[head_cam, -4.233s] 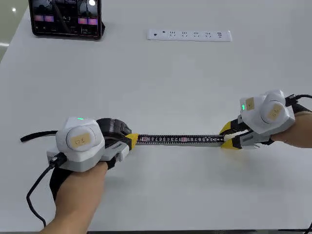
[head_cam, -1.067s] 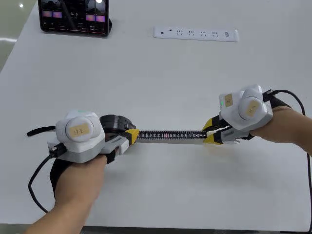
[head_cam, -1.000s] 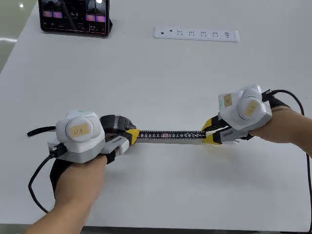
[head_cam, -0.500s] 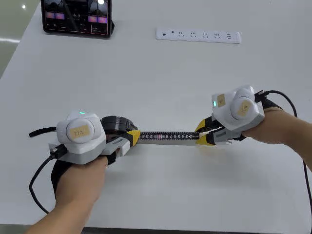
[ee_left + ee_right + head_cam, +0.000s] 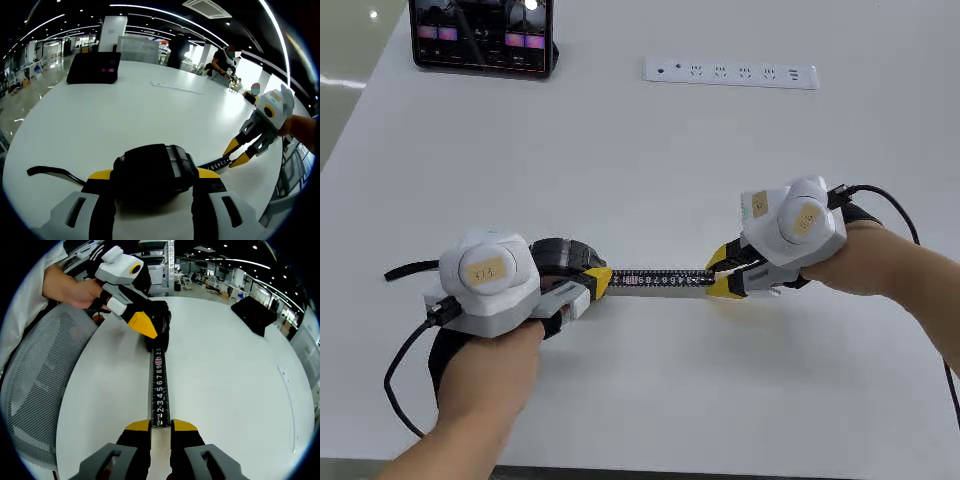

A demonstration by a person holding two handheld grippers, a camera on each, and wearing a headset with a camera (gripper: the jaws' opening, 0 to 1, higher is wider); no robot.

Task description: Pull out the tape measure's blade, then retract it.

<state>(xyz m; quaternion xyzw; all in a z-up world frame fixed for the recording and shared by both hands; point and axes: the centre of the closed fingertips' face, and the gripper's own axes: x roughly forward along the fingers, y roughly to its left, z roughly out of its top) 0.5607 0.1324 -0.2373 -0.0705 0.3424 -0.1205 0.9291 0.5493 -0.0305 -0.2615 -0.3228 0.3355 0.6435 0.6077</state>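
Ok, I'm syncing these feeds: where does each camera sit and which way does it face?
Head view: on the headset, looking down; both hands, left gripper on the case, right gripper on the blade.
Left gripper view: on the left gripper, facing the right gripper over the case; own jaws.
Right gripper view: on the right gripper, facing the case along the blade; own jaws.
All share case and blade.

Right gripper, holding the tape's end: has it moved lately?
Yes. The right gripper has slid leftward: once right of the power strip, now below its right end.
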